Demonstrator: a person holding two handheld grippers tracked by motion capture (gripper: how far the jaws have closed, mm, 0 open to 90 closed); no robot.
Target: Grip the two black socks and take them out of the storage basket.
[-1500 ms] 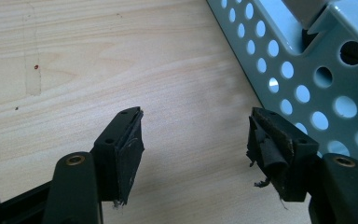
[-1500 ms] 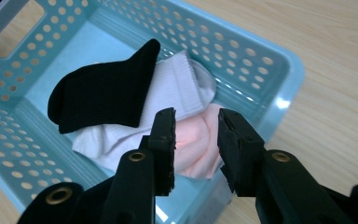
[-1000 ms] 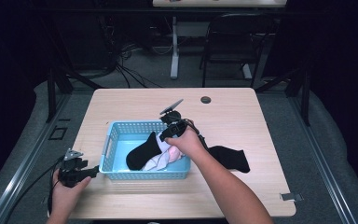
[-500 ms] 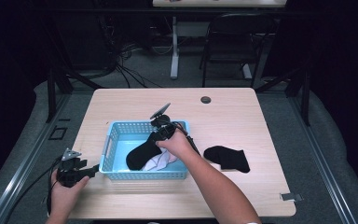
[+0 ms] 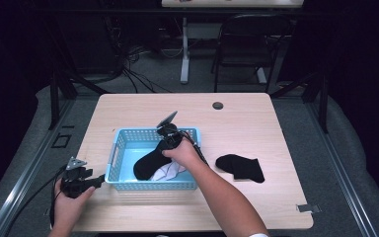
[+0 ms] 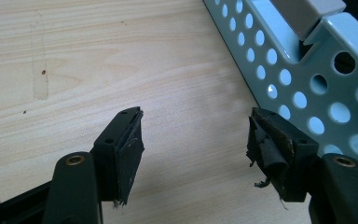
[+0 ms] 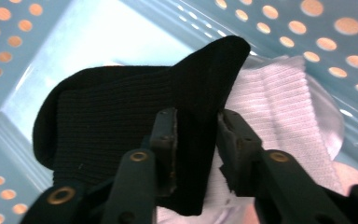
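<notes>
**Right gripper lowers black sock into the blue basket**

Right gripper (image 7: 193, 140) reaches down into the blue basket (image 5: 128, 183) with a fold of the black sock (image 7: 121, 107) standing between its two pads. Its jaws have just been closing after a wider spread, and they now sit close on either side of that fold; whether the pads truly press the cloth I cannot tell from where I stand. The sock drapes over a white sock (image 7: 279, 102) that lies against the basket's perforated wall, so the basket holds both, the black one on top and stretched toward the left end of the basket in the high view.

No lettering, brand or label can be read on the basket, the socks or the table (image 5: 256, 123).

A second black sock (image 5: 241, 168) lies flat on the table just right of the basket, apart from it. Near the table's far edge there is a small dark round grommet (image 5: 218, 105).

Left gripper (image 6: 193, 149) rests at the table's near left corner, just beside the basket's left end, jaws spread wide with nothing between them but bare wood; its worn right pad is frayed at the edges.

Compared with a second ago, the right hand has moved leftward and lower over the basket, and the black sock now lies longer across the basket floor. The left hand sits where it was, and the sock on the table has not shifted.
</notes>
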